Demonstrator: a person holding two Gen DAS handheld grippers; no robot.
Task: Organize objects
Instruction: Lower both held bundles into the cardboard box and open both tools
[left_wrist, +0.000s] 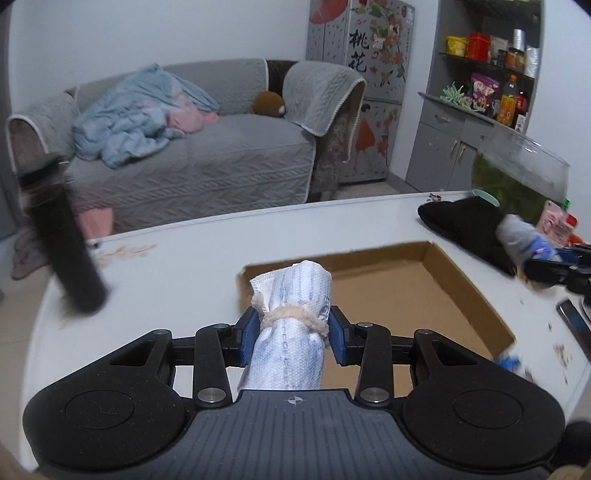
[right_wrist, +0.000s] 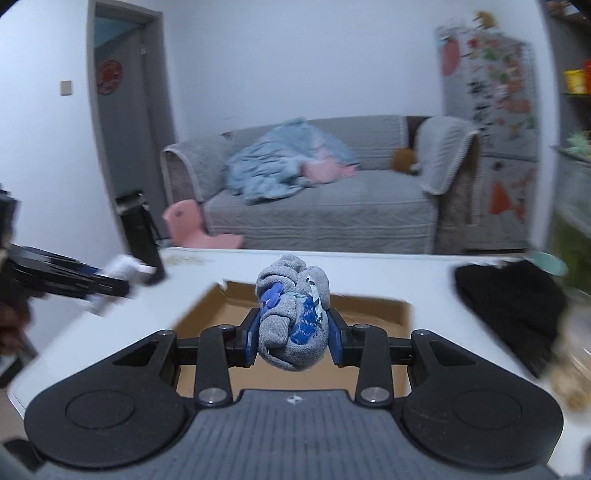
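My left gripper (left_wrist: 291, 334) is shut on a rolled white and pale-blue sock bundle (left_wrist: 291, 306), held above the near left part of an open cardboard box (left_wrist: 443, 291) on the white table (left_wrist: 184, 266). My right gripper (right_wrist: 292, 334) is shut on a balled grey sock with blue marks (right_wrist: 291, 314), held above the same box (right_wrist: 391, 310). In the left wrist view the right gripper (left_wrist: 554, 266) shows at the right edge with its grey sock (left_wrist: 517, 232). In the right wrist view the left gripper (right_wrist: 74, 284) shows at the left edge with its white bundle (right_wrist: 122, 266).
A black cylinder (left_wrist: 66, 240) stands at the table's left side. A black cloth (left_wrist: 469, 225) lies right of the box, with a glass bowl (left_wrist: 524, 170) and packets (left_wrist: 554, 225) behind it. A dark flat object (left_wrist: 576, 325) lies at the right edge. A grey sofa (left_wrist: 203, 155) is beyond.
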